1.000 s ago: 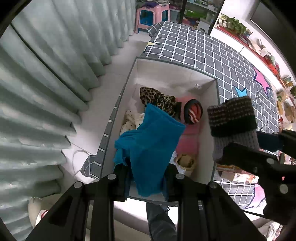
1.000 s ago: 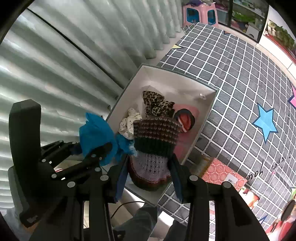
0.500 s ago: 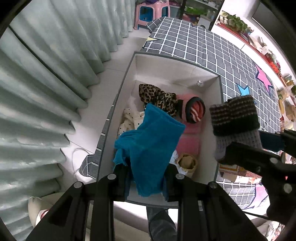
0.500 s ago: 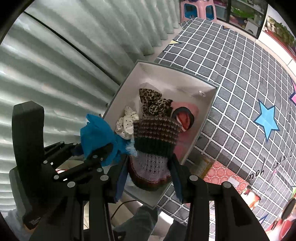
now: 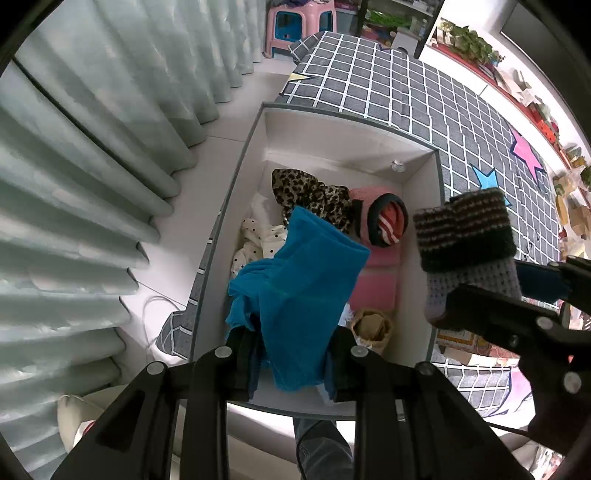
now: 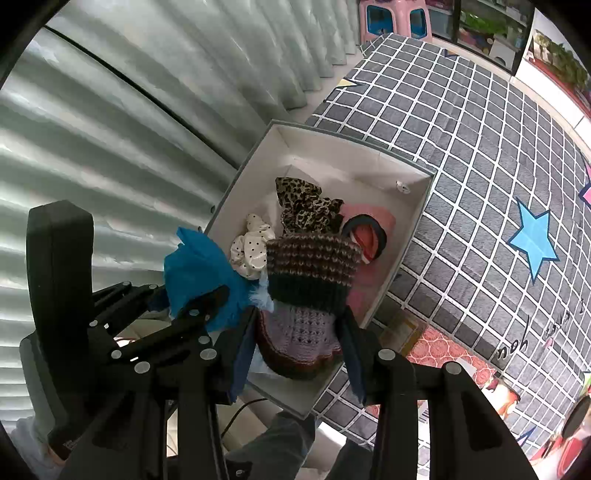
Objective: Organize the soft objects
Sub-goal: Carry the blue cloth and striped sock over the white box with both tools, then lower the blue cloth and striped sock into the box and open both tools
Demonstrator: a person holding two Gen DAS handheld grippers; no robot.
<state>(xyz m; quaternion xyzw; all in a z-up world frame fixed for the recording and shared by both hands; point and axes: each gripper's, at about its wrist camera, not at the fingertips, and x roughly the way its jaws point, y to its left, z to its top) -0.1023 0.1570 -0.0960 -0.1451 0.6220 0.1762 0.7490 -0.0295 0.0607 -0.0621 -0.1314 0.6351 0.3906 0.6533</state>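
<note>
Two grippers hang above one white box (image 5: 421,236) that sits on a grey checked bed (image 5: 388,92) beside pale curtains (image 5: 92,147). The left gripper (image 5: 291,354) is clamped on one blue cloth (image 5: 299,288), which drapes forward from between its fingers over the near half of the box; in the right wrist view the same cloth (image 6: 199,273) bunches at 9 o'clock of the picture, pinched in the left gripper (image 6: 207,302). The right gripper (image 6: 299,350) is closed on one knitted sock (image 6: 310,291), lilac at the held end with a dark band and brown stripes at the free end; in the left wrist view this sock (image 5: 469,251) stands at 3 o'clock of the blue cloth, over the box's right wall. Inside the box I count five soft items: one leopard-print piece (image 5: 310,192) toward 12 o'clock, one white dotted piece (image 5: 255,240) at the left wall, one pink knit (image 5: 373,266), one red-striped item with a dark rim (image 5: 388,221) lying on the pink knit, and one tan item (image 5: 373,325) at the near right corner. Two stars, one blue (image 5: 487,181) and one pink (image 5: 528,151), mark the bed cover. One pink stool (image 5: 299,26) stands on the floor at 12 o'clock.
</note>
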